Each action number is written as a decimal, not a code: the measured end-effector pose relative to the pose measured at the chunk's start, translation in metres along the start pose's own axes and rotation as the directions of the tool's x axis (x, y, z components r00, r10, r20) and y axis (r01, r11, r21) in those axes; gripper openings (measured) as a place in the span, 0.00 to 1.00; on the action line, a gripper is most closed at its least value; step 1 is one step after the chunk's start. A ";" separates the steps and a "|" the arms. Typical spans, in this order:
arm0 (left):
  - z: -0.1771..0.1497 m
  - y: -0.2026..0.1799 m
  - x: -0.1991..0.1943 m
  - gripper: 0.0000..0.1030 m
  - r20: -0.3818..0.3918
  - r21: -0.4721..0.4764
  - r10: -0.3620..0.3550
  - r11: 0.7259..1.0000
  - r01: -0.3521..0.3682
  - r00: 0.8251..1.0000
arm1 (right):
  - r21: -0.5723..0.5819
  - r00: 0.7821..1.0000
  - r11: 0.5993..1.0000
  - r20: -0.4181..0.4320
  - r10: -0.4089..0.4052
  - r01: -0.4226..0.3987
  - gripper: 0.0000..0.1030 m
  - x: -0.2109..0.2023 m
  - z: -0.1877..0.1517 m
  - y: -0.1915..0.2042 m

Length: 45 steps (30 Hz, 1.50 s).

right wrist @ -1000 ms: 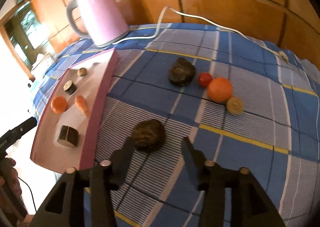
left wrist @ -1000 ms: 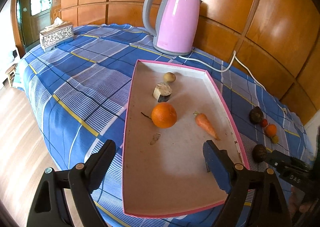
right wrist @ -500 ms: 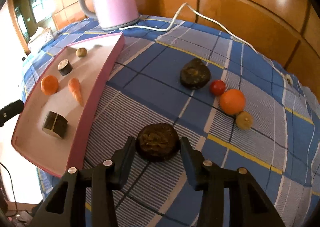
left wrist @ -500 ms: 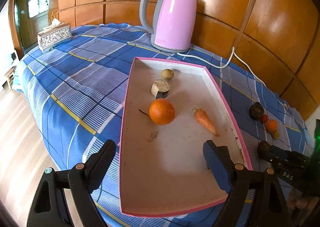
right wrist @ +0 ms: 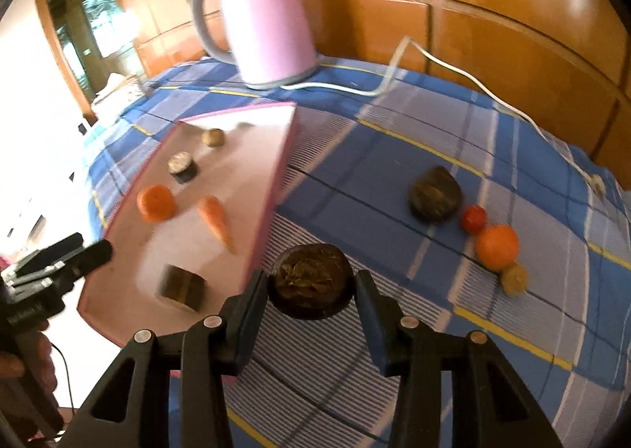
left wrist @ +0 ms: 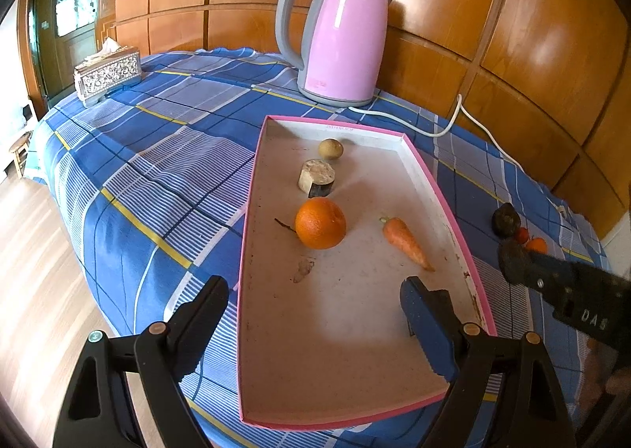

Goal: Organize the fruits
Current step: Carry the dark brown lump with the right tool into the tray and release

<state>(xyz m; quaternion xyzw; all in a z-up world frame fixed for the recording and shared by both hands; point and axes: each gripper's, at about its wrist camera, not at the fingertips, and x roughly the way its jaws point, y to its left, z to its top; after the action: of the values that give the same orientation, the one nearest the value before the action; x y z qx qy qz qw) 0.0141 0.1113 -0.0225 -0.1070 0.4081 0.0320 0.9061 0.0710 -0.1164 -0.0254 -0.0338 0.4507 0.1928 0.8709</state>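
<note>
While the right claw (right wrist: 311,290) pinches a dark, wrinkled fruit (right wrist: 311,280) between its two fingers, that fruit sits just beside the tray's (right wrist: 272,187) pink right wall, over the striped cloth (right wrist: 394,172) of the bench; whether it touches the cloth cannot be told from the right wrist view, which is blurred. Both finger pads (right wrist: 252,298) press against the sides of the fruit. The left claw (left wrist: 315,314) is spread wide, holding nothing, with its fingers straddling the near left wall of the tray (left wrist: 248,251): one finger is over the cloth (left wrist: 157,156), the other over the tray floor. Inside the tray lie an orange (left wrist: 320,223) near the centre, a carrot (left wrist: 404,241) to its right with its tip pointing toward the near end, a cut brown chunk (left wrist: 316,178) behind the orange, and a small round brown fruit (left wrist: 330,148) close to the far wall. A further dark block (right wrist: 181,286) appears at the near end of the tray in the right wrist view only. On the cloth, well apart from the tray, a second dark fruit (right wrist: 434,193) lies next to a small red fruit (right wrist: 473,218), a second orange (right wrist: 496,242) and a small yellowish fruit (right wrist: 514,279); these three touch or nearly touch in a row. A pink kettle (left wrist: 341,42) stands upright behind the tray, its white cord (left wrist: 453,120) trailing right. A tissue box (left wrist: 107,73) sits at the far left of the bench.
</note>
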 end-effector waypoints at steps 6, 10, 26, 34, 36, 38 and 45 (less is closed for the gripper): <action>0.000 0.000 0.000 0.87 0.002 -0.002 0.001 1.000 -0.001 1.000 | -0.063 0.999 0.997 0.006 0.049 -0.048 0.44 0.007 0.022 0.028; 0.001 0.002 0.001 0.87 0.003 -0.007 0.004 1.000 -0.004 1.000 | -0.096 0.998 0.993 0.002 0.064 -0.064 0.44 0.014 0.029 0.043; -0.001 0.010 0.009 0.87 -0.019 -0.023 0.008 1.000 -0.008 1.000 | -0.068 0.998 0.995 -0.002 0.068 -0.068 0.45 0.054 0.074 0.064; 0.000 0.007 0.006 0.87 -0.013 -0.018 0.009 1.000 -0.009 1.000 | -0.019 0.999 0.999 0.006 0.041 -0.041 0.45 0.039 0.050 0.047; 0.000 0.006 0.005 0.87 -0.012 -0.015 0.009 1.000 -0.009 1.000 | -0.013 0.999 0.999 0.014 0.030 -0.030 0.45 0.033 0.043 0.044; 0.000 0.004 0.004 0.87 -0.011 -0.011 0.005 1.000 -0.005 1.000 | -0.001 1.000 1.000 0.022 0.018 -0.018 0.45 0.026 0.035 0.041; -0.001 -0.005 -0.001 0.87 -0.004 0.015 -0.008 1.000 0.008 1.000 | 0.033 0.999 0.999 0.039 -0.034 0.032 0.45 0.006 0.010 0.030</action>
<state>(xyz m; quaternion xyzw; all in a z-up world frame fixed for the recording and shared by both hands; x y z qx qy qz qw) 0.0137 0.1061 -0.0218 -0.1018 0.4097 0.0250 0.9062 0.0706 -0.0846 -0.0206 -0.0233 0.4359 0.1718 0.8831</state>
